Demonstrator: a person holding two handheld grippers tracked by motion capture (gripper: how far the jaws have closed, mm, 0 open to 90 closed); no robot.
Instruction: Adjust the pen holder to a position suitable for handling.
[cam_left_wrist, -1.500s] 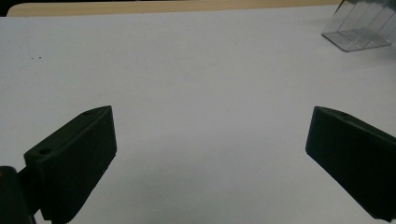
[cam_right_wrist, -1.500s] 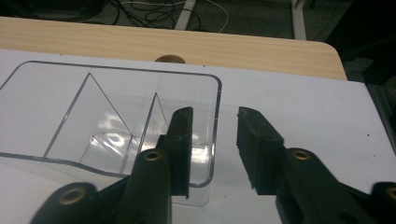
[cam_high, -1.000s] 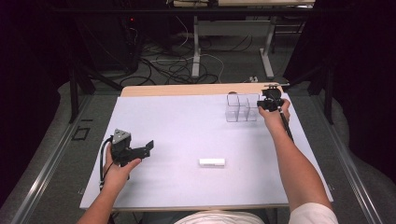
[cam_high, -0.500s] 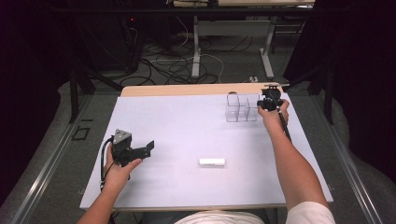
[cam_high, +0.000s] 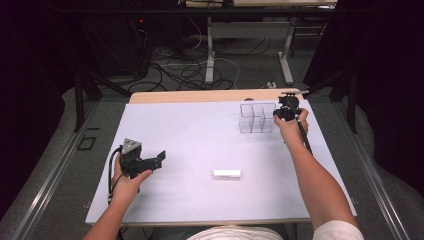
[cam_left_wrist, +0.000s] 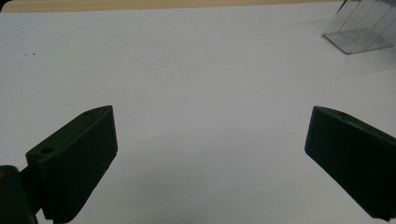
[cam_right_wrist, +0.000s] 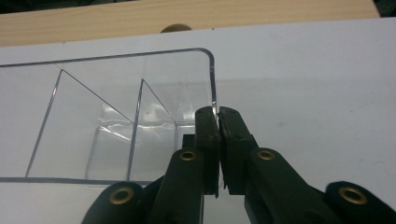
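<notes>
**Right tongs pinch the organiser wall; left tongs wait, wide open**

While the right tongs (cam_right_wrist: 218, 140) are closed on the right-hand wall of the clear plastic organiser (cam_high: 256, 117), the thin wall stands clamped between the two black jaws, one jaw inside the compartment and one outside. In the right gripper view the organiser (cam_right_wrist: 116, 116) spreads to the left of these tongs and away from them, with its inner dividers running toward the far side. Its long axis, as the high view shows, lies across the worktop (cam_high: 190, 135), left to right, so a pull or push by the right tongs (cam_high: 281, 114) would, I think, act at one short end and could turn the box and not only slide it.

The left tongs (cam_high: 159, 159) are open wide and hold nothing. In the left gripper view the jaws stand far apart over bare white worktop (cam_left_wrist: 187, 70), and the organiser (cam_left_wrist: 359, 30) appears far ahead and to the right of them. So the right hand (cam_high: 290, 131) is clearly the nearer one to the organiser; the left hand (cam_high: 127, 175) is well apart from it.

A small white bar-shaped object (cam_high: 227, 173) lies on the worktop between the two arms, to the right of the left tongs and nearer to them than to the organiser. Its long axis runs left to right. What it is I cannot tell.

No brand, label or readable writing is visible on the organiser, on the white object or on the tongs.
</notes>
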